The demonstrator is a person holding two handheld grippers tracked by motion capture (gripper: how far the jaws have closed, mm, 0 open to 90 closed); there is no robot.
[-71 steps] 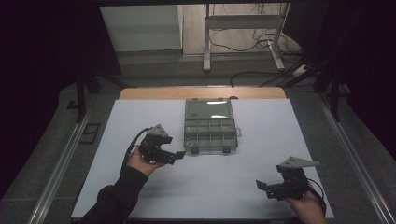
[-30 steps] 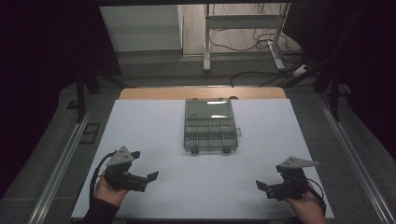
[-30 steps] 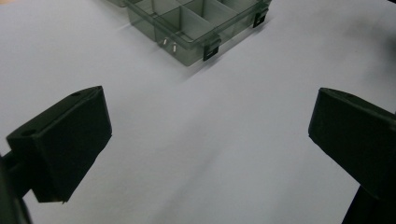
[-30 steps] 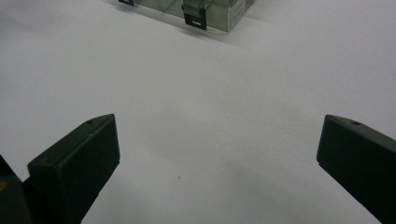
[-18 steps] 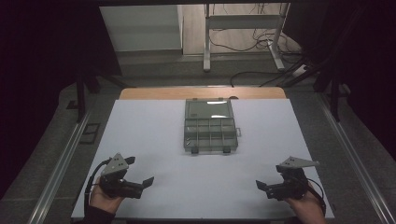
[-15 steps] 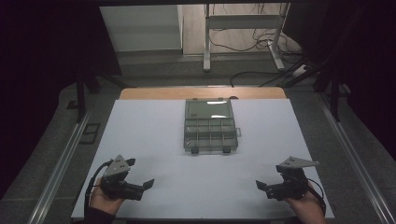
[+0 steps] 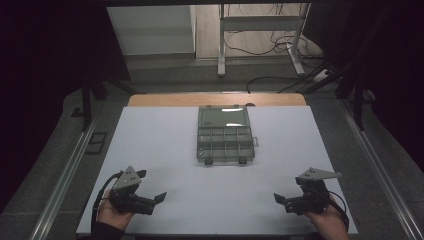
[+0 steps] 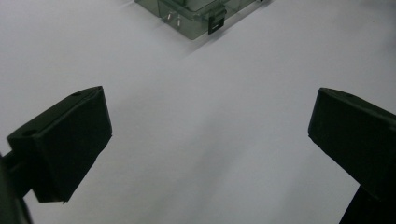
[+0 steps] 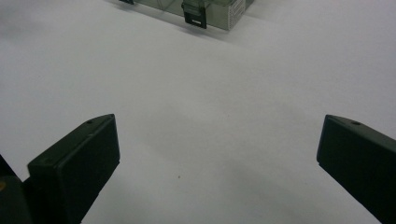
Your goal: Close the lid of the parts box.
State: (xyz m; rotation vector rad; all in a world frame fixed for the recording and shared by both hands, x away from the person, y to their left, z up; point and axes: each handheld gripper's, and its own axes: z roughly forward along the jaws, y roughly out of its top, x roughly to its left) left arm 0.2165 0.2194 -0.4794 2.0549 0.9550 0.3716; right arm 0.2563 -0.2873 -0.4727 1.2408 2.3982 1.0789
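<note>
White table (image 7: 165, 145) bears organizer box (image 7: 225, 135), well beyond both spread, empty hand-held grippers

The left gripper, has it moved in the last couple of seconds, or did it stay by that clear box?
Yes. The left gripper has pulled back from beside the compartment box to the near left corner of the white table, fingers open and empty.

The left gripper (image 8: 210, 140) was seen with its two black jaws spread wide, nothing held between them. Beneath and between them, the bare white desk (image 8: 224, 154) was shown. At the top edge, a corner of a clear compartment box (image 8: 196, 16) was visible, its dark latch turned toward the gripper, well apart from it.
</note>
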